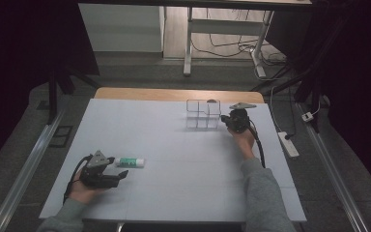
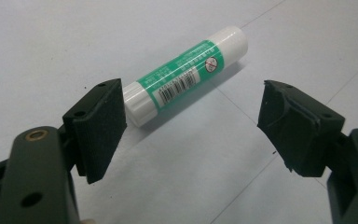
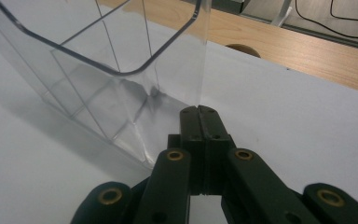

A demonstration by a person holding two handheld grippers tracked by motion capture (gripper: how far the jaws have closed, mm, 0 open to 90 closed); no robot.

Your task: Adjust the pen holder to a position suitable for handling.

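Observation:
A white glue stick point(image 1: 129, 162) with a green label lies on its side on the white mat, near the front left. In the left gripper view the glue stick point(image 2: 186, 74) lies just beyond the jaws, angled up to the right. My left gripper point(image 1: 124, 175) is open, and in its own view my left gripper point(image 2: 191, 112) holds nothing. A clear plastic divided box point(image 1: 203, 115) stands at the back right. My right gripper point(image 1: 224, 121) sits against its right side. In its own view my right gripper point(image 3: 198, 109) is shut, tips at the corner of the box point(image 3: 121, 70), nothing visible between them.
The white mat point(image 1: 183, 164) covers most of the wooden table point(image 1: 174, 94), whose bare strip point(image 3: 307, 51) runs behind the box. A power strip point(image 1: 288, 144) and cables lie on the floor to the right. Desk legs point(image 1: 188, 43) stand beyond the table.

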